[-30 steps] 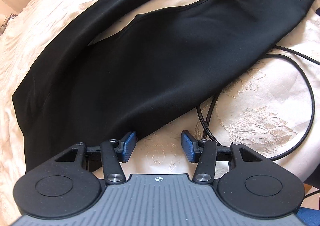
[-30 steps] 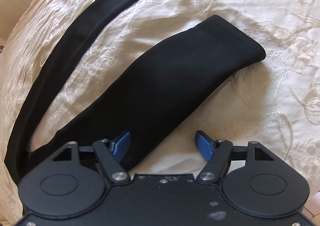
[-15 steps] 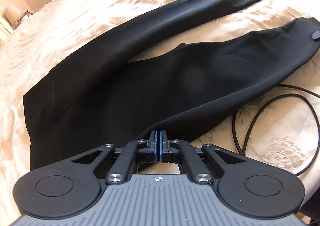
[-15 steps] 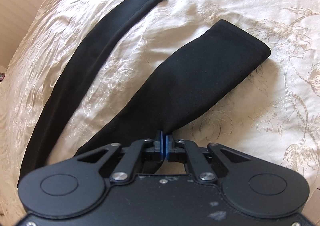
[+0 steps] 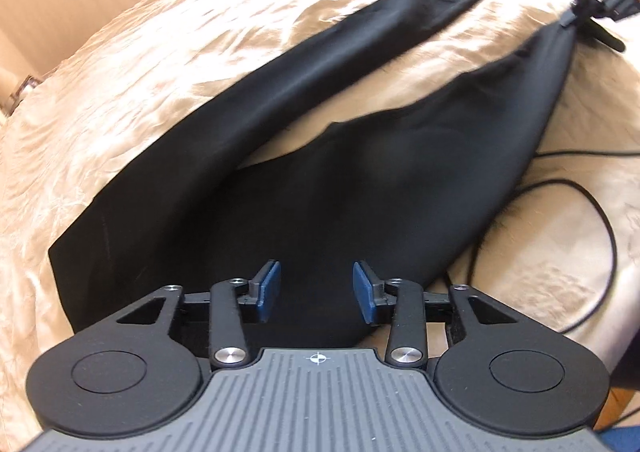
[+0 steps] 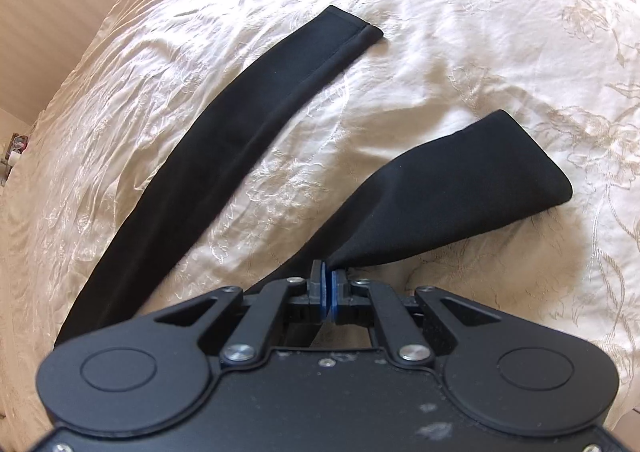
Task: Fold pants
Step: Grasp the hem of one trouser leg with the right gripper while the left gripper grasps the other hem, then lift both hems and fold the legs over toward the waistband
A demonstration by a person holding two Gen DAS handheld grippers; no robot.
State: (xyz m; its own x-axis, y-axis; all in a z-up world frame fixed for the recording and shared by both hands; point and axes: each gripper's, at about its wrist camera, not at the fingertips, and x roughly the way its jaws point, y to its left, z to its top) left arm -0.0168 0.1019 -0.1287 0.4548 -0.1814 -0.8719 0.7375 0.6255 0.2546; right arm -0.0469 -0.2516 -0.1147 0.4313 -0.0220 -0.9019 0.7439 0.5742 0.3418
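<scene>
We see a pair of smooth, matte black fabric pants (image 5: 320, 188) spread on a cream satin bedspread (image 5: 120, 92) with embroidered floral patterns and soft wrinkles. From the left wrist view, the pants fill the middle of the frame, the broad upper part directly ahead and the 2 legs fanning toward 1 and 2 o'clock. Our left gripper (image 5: 316, 292) hangs over the wide part of the cloth with its 2 blue-padded fingers (image 5: 269, 288) spread apart, grasping nothing. A thin black cable (image 5: 600, 228) loops across the bedspread at 3 o'clock, beside the nearer leg.

From the right wrist view, our right gripper (image 6: 329, 292) has its blue pads pressed together, pinching an edge of the nearer leg, which bunches into a cone there and widens toward its rounded hem (image 6: 532, 156) at 2 o'clock. The other leg (image 6: 240, 140) lies flat as a long narrow band, running from 8 o'clock up to its stitched hem at 12 o'clock. In the left wrist view this gripper (image 5: 570, 18) shows at 2 o'clock, with the leg's end drawn into a point.
</scene>
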